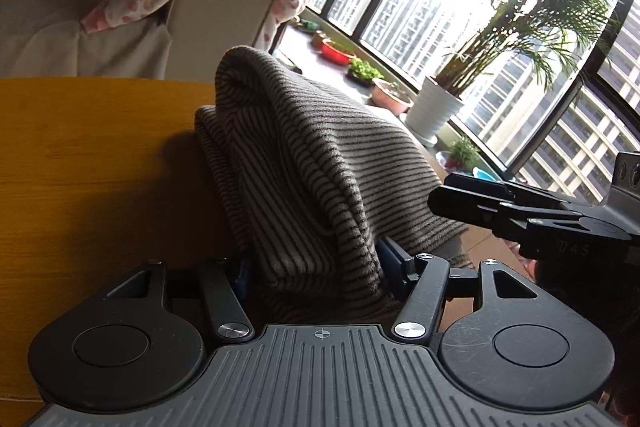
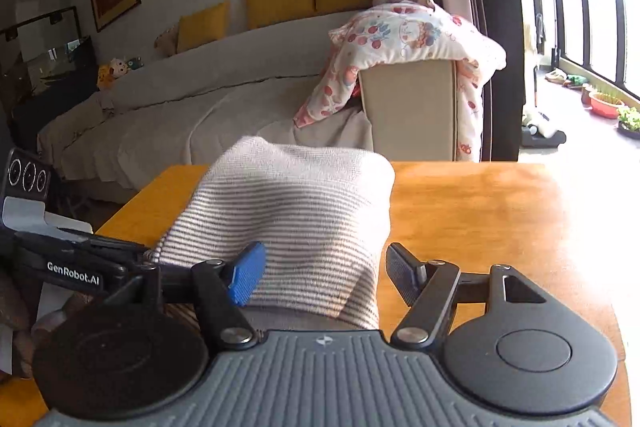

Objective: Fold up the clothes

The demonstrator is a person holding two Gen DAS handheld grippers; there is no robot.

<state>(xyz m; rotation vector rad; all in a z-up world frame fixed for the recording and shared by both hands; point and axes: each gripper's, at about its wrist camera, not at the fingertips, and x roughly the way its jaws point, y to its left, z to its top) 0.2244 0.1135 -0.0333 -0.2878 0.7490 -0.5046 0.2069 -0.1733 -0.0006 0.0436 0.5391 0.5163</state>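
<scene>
Left gripper [image 1: 316, 267] clamps the striped garment [image 1: 304, 155] bunched on the wooden table [image 1: 80, 155]; right gripper [image 2: 320, 275] stands wide around it. Sofa [image 2: 224, 99] beyond.

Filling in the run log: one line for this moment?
left gripper: shut on striped garment | right gripper: open around garment | wooden table: garment bunched on it
</scene>
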